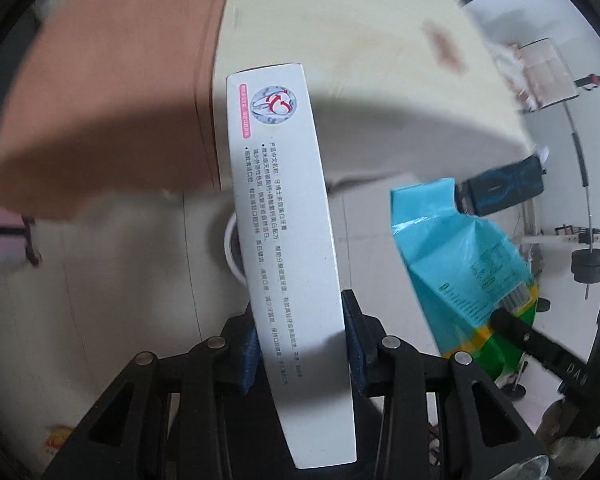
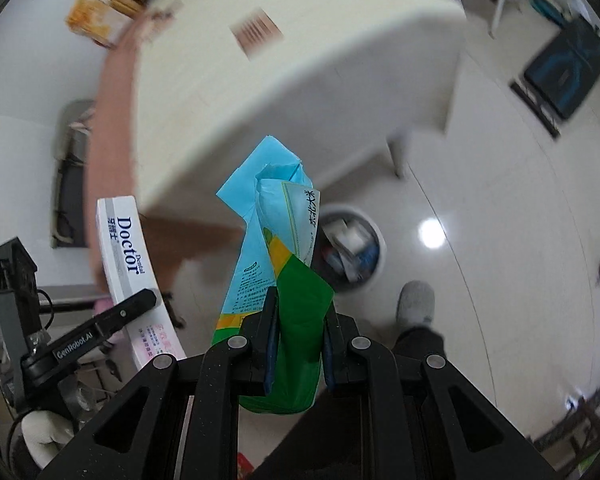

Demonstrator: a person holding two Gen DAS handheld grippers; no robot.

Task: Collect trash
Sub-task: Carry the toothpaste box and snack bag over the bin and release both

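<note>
My left gripper [image 1: 302,316] is shut on a long white toothpaste box [image 1: 284,216], its blue pads pressing both long sides. The box points down toward a white round trash bin [image 1: 231,248] on the floor, mostly hidden behind it. My right gripper [image 2: 298,312] is shut on a crumpled blue and green bag [image 2: 276,240]. Just right of that bag stands the trash bin [image 2: 360,248] with scraps inside. In the left wrist view the bag [image 1: 460,260] hangs at the right. The toothpaste box [image 2: 128,256] shows at the left of the right wrist view.
A table with a cream top [image 2: 300,60] and a brown part [image 1: 100,80] overhangs near both grippers. A person's foot in a grey slipper [image 2: 416,304] stands beside the bin. A black case [image 2: 564,68] and barbell weights [image 1: 588,264] lie on the pale floor farther off.
</note>
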